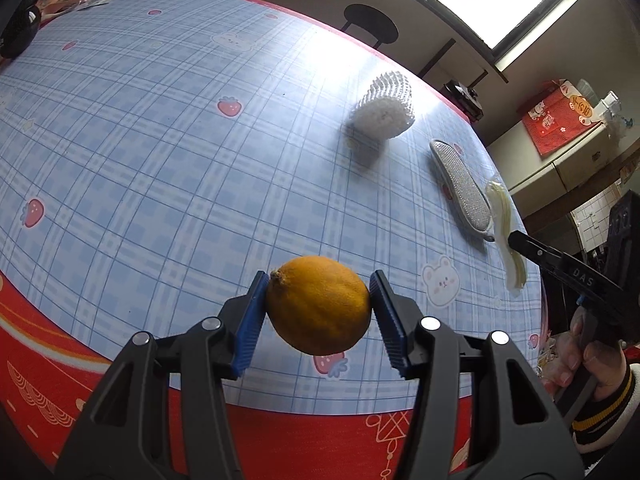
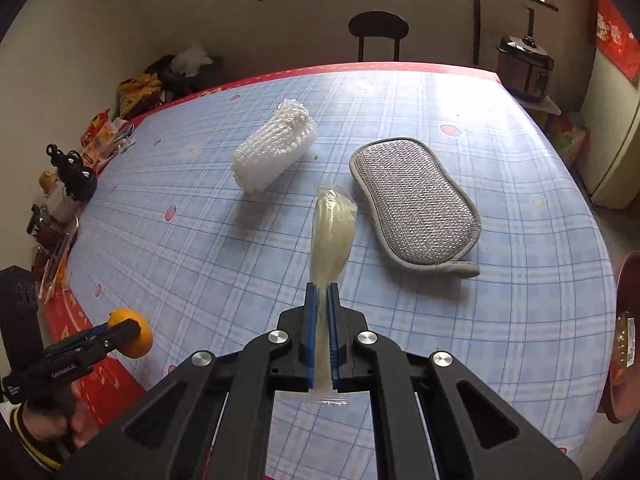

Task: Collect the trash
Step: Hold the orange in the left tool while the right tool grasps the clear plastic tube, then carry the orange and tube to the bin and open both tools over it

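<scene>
A: Right gripper [image 2: 322, 300]: jaws pinched tight on a clear plastic packet [image 2: 332, 224] of pale strips. The packet is clear of the table [image 2: 520, 320], its long axis running straight out along the fingers, one end poking back behind the pads.

B: Left gripper [image 1: 318, 308]?

A: Closed on an orange [image 1: 319, 304], a blue pad on each side, fruit held above the near table edge. Both tools full.

B: What remains on the cloth?

A: White foam fruit net [image 2: 274, 148], lying on its side ahead and left of the right gripper, long axis slanting away to the right. Grey scouring pad [image 2: 416, 200] ahead and right, lying flat; probably not trash.

B: Which hand is nearer the net?

A: From the left wrist view the net sits well ahead and to the right; from the right wrist view it is near, just beyond the packet tip. I judge the right nearer, but it must drop its load first. No bin shows in either view.
</scene>
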The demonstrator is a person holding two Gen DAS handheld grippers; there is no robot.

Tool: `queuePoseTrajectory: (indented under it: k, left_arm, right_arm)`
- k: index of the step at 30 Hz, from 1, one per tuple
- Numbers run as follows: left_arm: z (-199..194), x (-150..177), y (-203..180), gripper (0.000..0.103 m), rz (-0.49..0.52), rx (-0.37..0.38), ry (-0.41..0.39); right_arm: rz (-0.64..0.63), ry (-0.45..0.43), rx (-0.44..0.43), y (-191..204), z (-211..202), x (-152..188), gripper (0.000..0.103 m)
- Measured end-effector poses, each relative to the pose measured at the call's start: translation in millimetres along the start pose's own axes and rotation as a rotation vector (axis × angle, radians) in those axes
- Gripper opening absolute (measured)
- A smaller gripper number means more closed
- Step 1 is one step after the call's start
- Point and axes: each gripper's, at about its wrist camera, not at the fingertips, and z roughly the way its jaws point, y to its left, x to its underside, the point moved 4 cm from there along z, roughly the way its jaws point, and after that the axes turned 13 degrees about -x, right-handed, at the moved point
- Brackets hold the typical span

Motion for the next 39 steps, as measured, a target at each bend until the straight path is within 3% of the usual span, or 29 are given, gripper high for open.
queuePoseTrajectory:
  k: [8,18,24,32,39]
  left_arm:
    - [-17.5,-10.8,-45.0,0.053,0.118,0.008,-0.049]
    - [-51.1,-27.1,-148.0,0.053,0.27,0.113,-0.105]
    - [-66.4,-25.3,-221.2,0.053,0.337,0.214,-0.131]
    - [-52.1,-3.1,-312.9,0.053,0.489,0.306,-0.079]
    - [-44.7,21.5,-386.1,0.053,0.605,0.393,-0.057]
  right_arm:
    - [0.055,-0.171,0.043,-34.9,-79.0,6.3,0.007]
    - [0.183,-0.367,0.133,-109.3,-187.0,34.7,0.007]
    - [0.25,-0.417,0.225,-151.3,-240.2,67.0,0.007]
    - [0.346,-0.506,0.351,-191.1,-301.8,105.9,0.007]
    - [0.422,-0.534,0.414,-213.6,-335.3,143.7,0.007]
